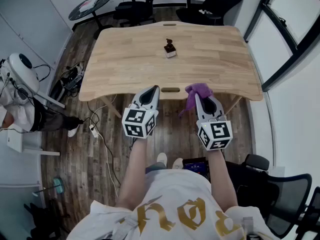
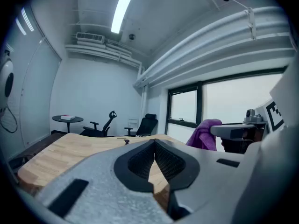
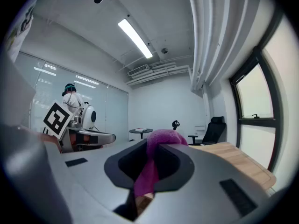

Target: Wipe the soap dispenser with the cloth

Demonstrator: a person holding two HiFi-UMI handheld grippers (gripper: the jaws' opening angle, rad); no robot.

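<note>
A small dark soap dispenser (image 1: 170, 48) stands upright near the middle of the wooden table (image 1: 125, 59); in the left gripper view it is a tiny dark shape (image 2: 126, 141) far off. My right gripper (image 1: 196, 94) hangs over the table's near edge, shut on a purple cloth (image 1: 197, 90) that bunches over its tips and droops down between the jaws (image 3: 154, 162). My left gripper (image 1: 155, 87) is beside it at the near edge, shut with nothing in it (image 2: 154, 142). The purple cloth (image 2: 204, 132) also shows at the right of the left gripper view.
Black office chairs (image 1: 137, 4) and a small round table (image 1: 90, 6) stand beyond the far edge. A person sits by white equipment (image 1: 20, 71) at the left, with cables (image 1: 75, 76) on the floor. Another chair (image 1: 280, 199) is behind me at the right.
</note>
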